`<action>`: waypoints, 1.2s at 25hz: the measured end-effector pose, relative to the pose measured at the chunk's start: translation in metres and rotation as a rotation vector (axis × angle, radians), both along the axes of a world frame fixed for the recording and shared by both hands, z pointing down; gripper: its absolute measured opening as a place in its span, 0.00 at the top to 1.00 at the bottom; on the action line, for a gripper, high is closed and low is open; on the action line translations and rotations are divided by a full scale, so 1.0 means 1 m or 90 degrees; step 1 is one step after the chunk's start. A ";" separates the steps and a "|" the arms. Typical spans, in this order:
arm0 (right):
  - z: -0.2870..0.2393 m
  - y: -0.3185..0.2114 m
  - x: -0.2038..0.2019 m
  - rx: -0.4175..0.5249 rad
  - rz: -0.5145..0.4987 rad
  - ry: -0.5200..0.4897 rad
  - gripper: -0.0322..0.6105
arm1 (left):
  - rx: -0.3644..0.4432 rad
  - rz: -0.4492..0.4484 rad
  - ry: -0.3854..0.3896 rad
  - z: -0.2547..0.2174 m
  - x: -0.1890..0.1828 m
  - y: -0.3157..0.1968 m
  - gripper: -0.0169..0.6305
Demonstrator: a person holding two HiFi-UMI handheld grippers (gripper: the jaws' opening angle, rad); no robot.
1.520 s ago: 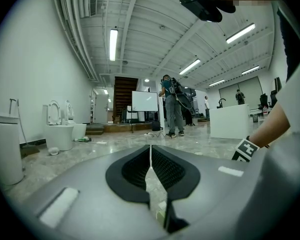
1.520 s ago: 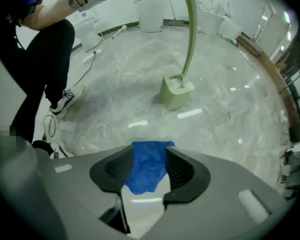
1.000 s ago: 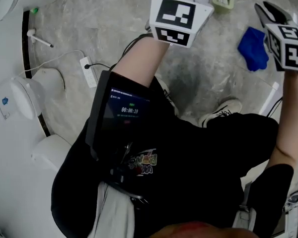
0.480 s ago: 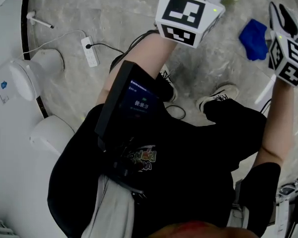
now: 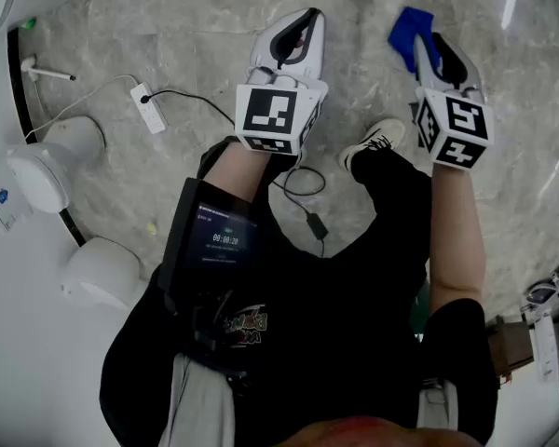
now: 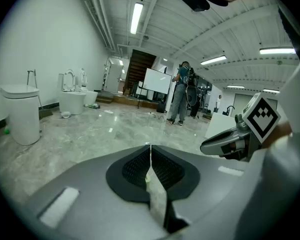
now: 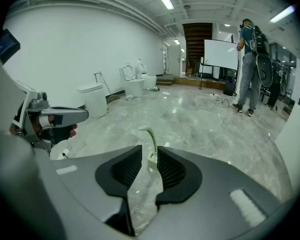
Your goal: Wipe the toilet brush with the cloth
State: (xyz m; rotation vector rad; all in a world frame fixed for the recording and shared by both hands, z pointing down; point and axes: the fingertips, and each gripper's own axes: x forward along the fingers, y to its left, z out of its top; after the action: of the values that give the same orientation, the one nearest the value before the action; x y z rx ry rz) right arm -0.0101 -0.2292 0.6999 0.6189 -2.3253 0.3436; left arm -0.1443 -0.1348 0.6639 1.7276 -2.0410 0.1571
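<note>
The 2 forearms are stretched forward, side by side and apart: the left forearm is bare, and the right forearm comes out of a black sleeve. The left gripper points ahead and a little down; in its own view its jaws meet in a thin line, with nothing in them. The right gripper tilts down more steeply. Its jaws stand a little apart and are closing, and they hold nothing. Each gripper carries 1 marker cube at the wrist end.
</note>
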 end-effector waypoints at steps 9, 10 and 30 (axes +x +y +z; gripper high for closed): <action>-0.149 0.047 0.040 -0.033 0.026 0.027 0.79 | -0.034 0.018 0.013 -0.158 0.021 0.040 0.96; -0.171 0.049 0.041 -0.031 0.026 0.022 0.79 | -0.033 0.021 0.014 -0.179 0.025 0.040 0.96; -0.481 0.123 0.031 0.091 0.039 -0.052 0.80 | 0.063 0.039 -0.039 -0.500 0.043 0.114 0.97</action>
State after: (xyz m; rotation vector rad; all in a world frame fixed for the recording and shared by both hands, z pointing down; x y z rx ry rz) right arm 0.0209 -0.1061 0.2186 0.7594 -2.4285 0.2357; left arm -0.1017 -0.0212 0.1643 1.8688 -2.0723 0.1314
